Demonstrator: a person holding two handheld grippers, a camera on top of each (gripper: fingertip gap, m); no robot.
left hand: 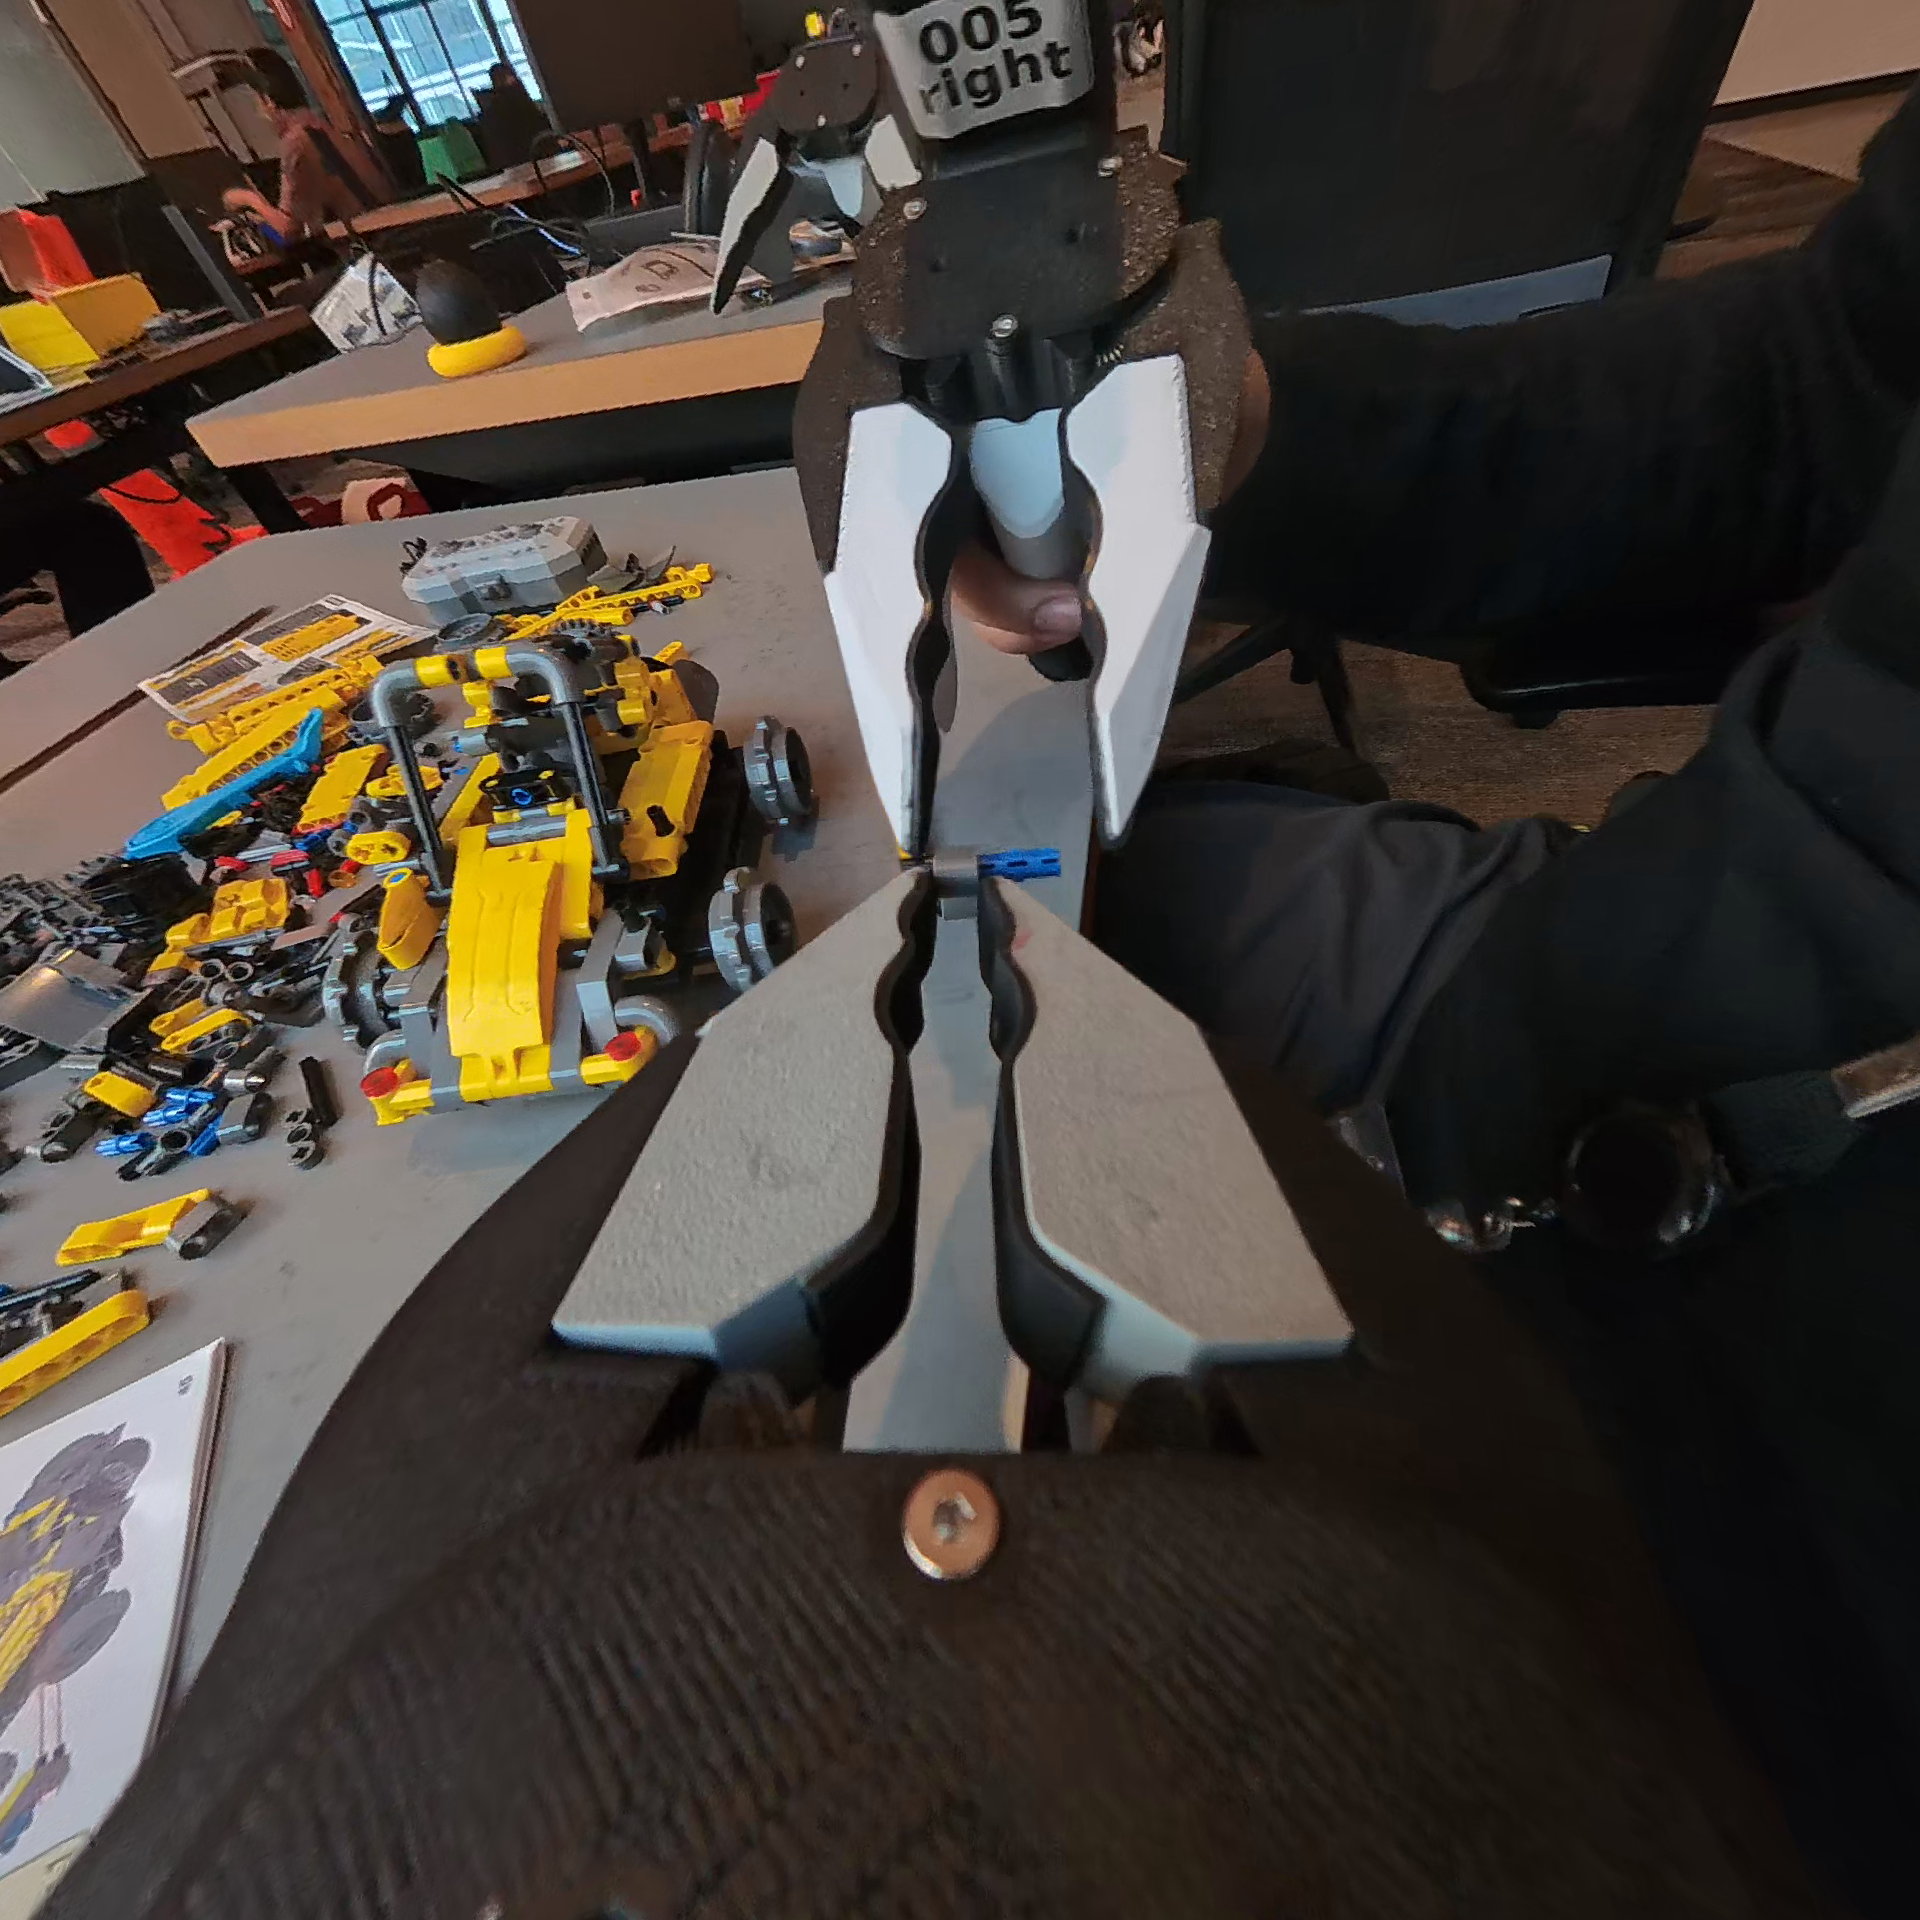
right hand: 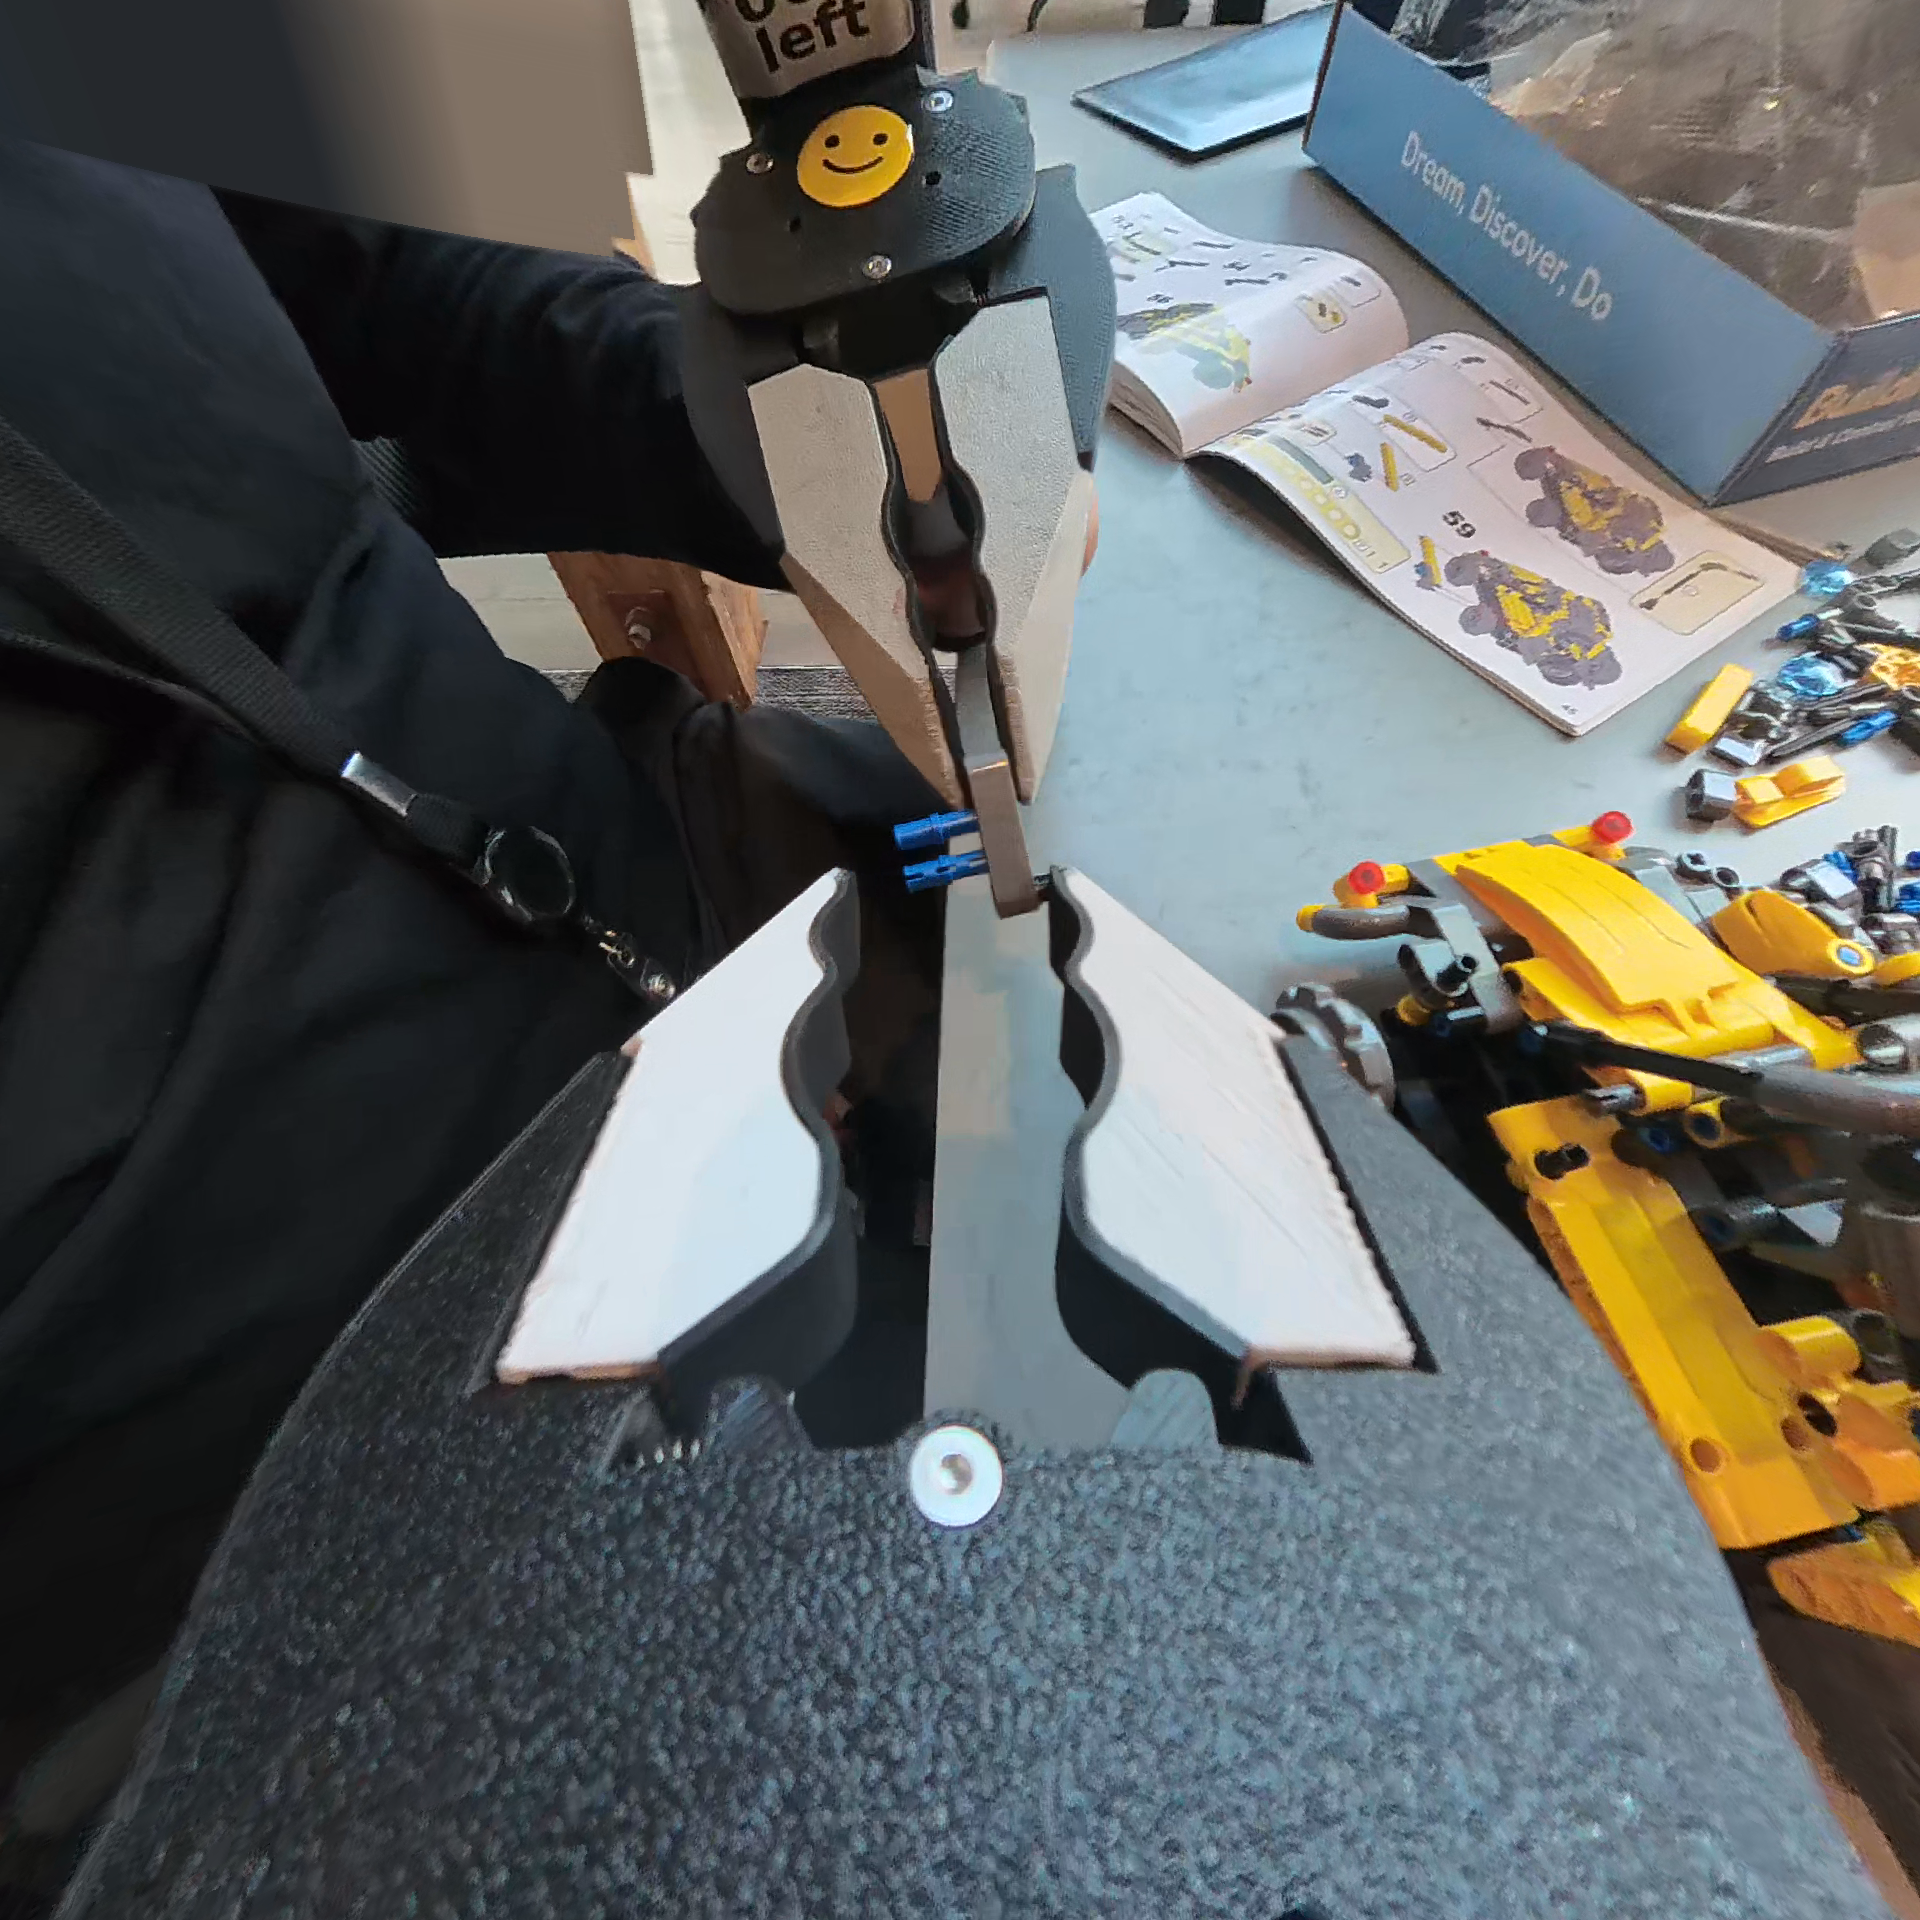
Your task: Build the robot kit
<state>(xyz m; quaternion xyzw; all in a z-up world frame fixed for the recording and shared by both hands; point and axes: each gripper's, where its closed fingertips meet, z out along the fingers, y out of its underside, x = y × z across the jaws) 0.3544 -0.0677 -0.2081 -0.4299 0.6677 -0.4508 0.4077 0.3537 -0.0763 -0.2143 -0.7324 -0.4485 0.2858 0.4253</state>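
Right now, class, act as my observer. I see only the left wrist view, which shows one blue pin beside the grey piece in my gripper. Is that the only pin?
Observer: No. The right wrist view shows two blue pins, one above the other, in the grey beam.
Operator: How long is that beam?
Observer: It runs well up between the fingers of the left gripper, which is closed on it.
Operator: What lies beyond?
Observer: An open instruction booklet lies on the table in front of a blue box.

Printed grey tag [left hand: 992,62], second grey tag [right hand: 810,36] above smiley sticker [right hand: 854,156]; lettered blue box [right hand: 1558,270]; numbered booklet [right hand: 1455,520].
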